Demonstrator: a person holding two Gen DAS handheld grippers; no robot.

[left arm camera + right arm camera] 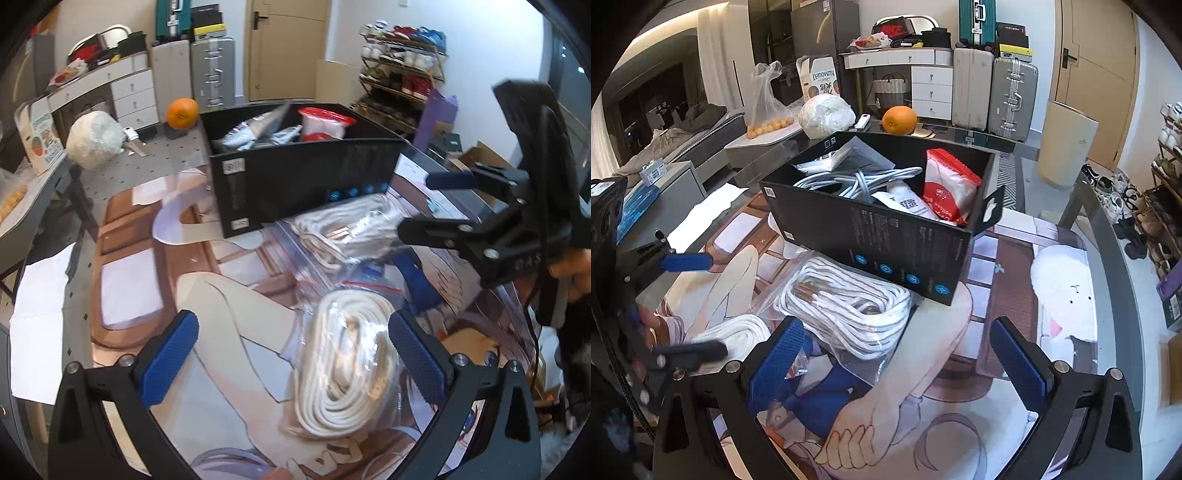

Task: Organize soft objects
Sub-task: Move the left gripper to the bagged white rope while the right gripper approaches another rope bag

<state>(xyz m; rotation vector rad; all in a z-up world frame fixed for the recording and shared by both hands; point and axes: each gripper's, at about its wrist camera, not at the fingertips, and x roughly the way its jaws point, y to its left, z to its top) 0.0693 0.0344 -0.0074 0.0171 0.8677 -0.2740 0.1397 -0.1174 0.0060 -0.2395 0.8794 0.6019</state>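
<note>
Both the left gripper (pixel 291 363) and right gripper (pixel 903 363) have fingers apart, holding nothing. Two bagged ropes (pixel 846 306) lie on the surface near the black box (pixel 871 229); slick plastic could slip from a shallow pinch

Tan door (pixel 287 48), white drawers (pixel 931 90), shoe rack (pixel 402 62)

Bright, soft daylight in both views; glare on the clear plastic bags (pixel 343 258), strong fisheye bending with dark corners, slight motion blur
</note>
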